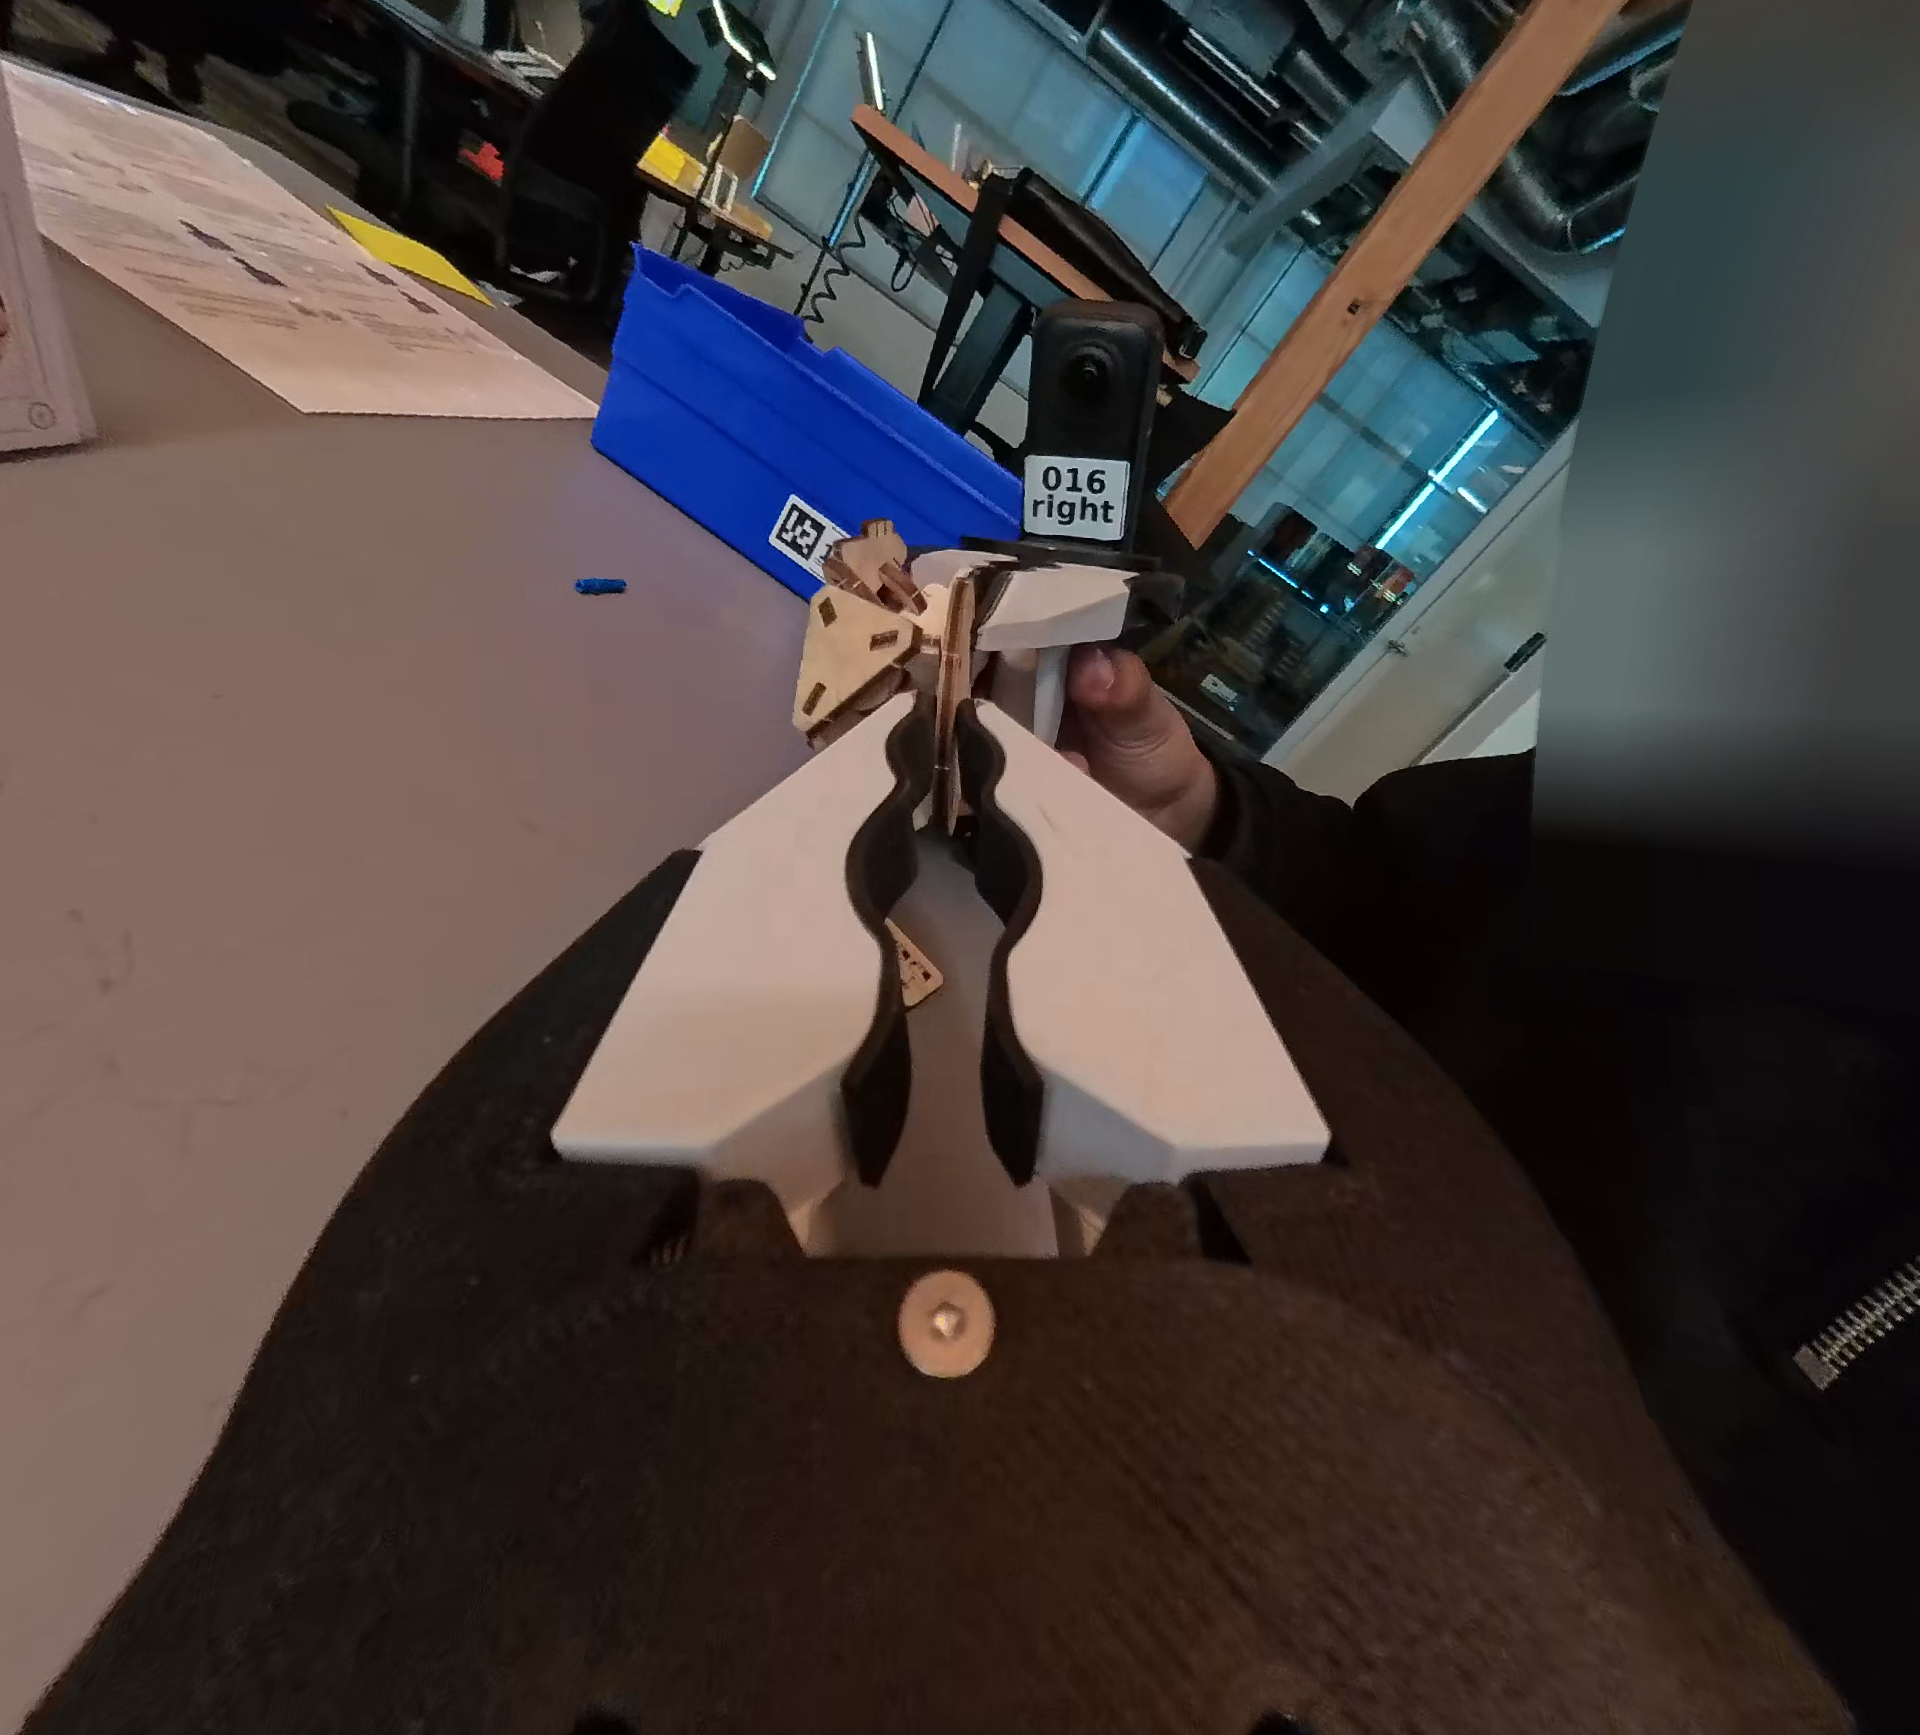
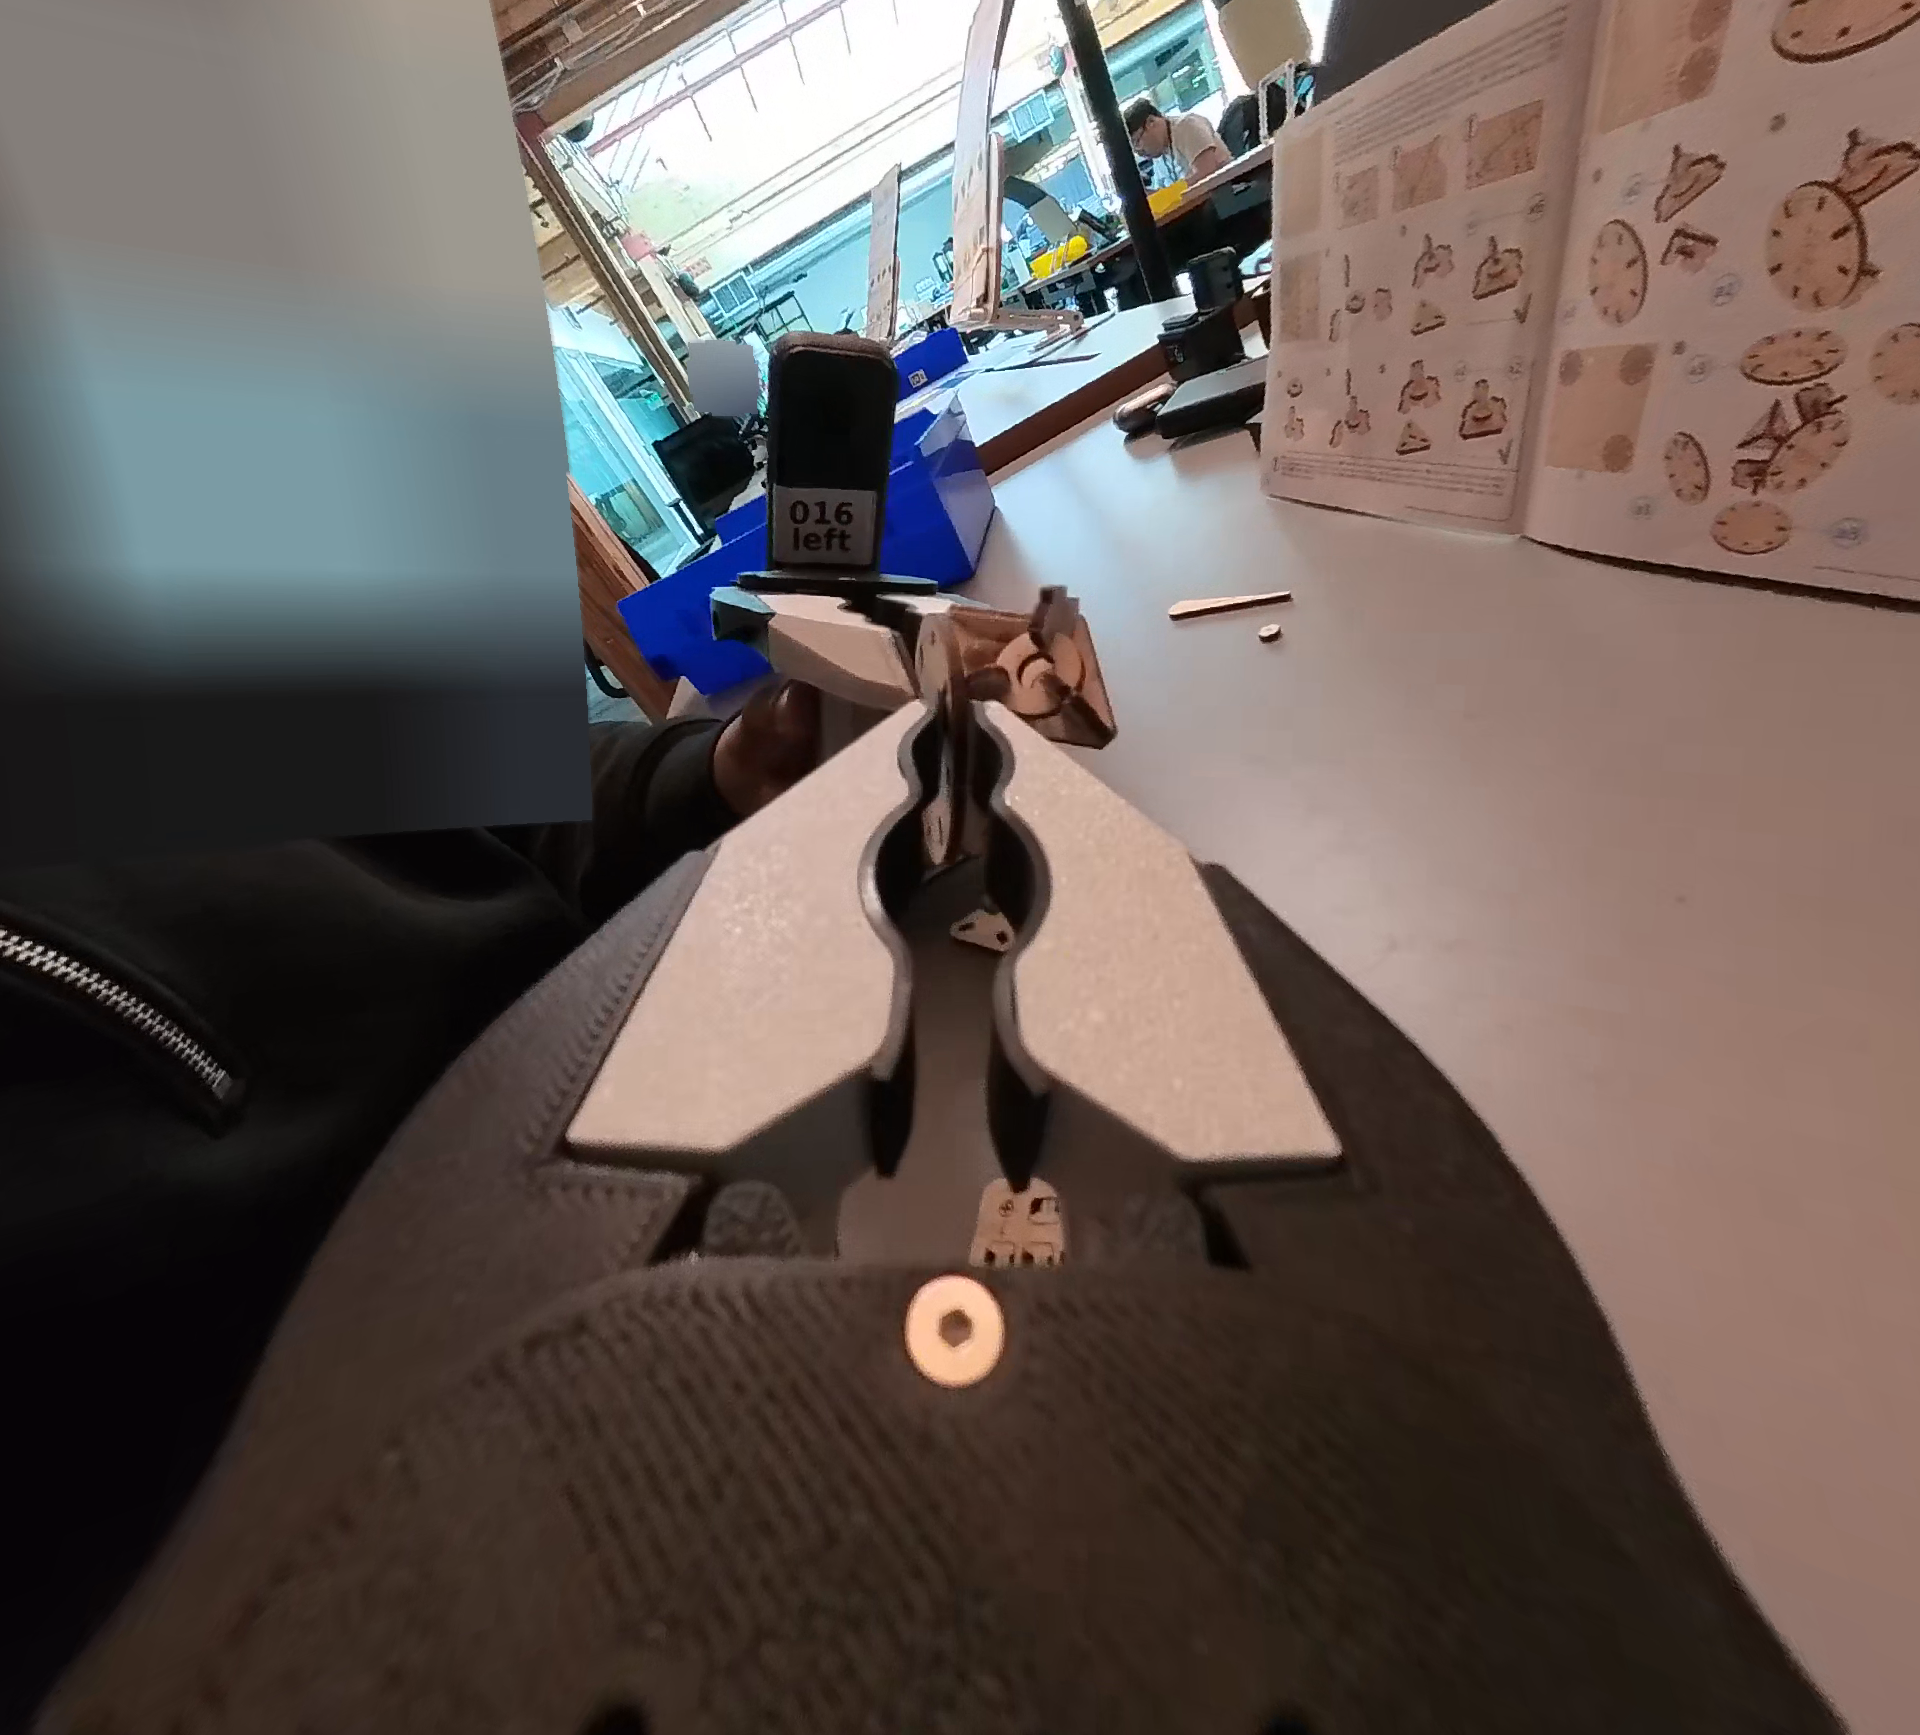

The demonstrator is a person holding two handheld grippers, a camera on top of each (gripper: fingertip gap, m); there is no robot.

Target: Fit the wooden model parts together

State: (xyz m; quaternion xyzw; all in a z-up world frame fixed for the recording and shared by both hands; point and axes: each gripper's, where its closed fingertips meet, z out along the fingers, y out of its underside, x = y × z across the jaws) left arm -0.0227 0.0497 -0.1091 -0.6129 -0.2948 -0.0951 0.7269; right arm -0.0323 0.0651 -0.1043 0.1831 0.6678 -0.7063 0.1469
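A small wooden model hangs above the grey table (image 1: 312, 750) between my two grippers. It is a thin round wooden disc (image 1: 948, 698) seen edge-on, with a triangular wooden block (image 1: 847, 662) fixed to one face. My left gripper (image 1: 945, 755) is shut on the disc's near edge, both black pads pressed on it. My right gripper (image 2: 951, 755) is shut on the same disc (image 2: 940, 698) from the opposite side. The block (image 2: 1049, 672) juts out to the right in the right wrist view. Each gripper also shows in the other's view, the right (image 1: 982, 615) and the left (image 2: 899, 646), each clamping the disc.
A blue bin (image 1: 769, 428) stands behind the model and also shows in the right wrist view (image 2: 935, 490). An open instruction booklet (image 2: 1610, 231) stands at the right. A wooden stick (image 2: 1226, 605), a tiny disc (image 2: 1265, 633), a blue peg (image 1: 600, 586) and small wooden parts (image 2: 982, 929) lie on the table.
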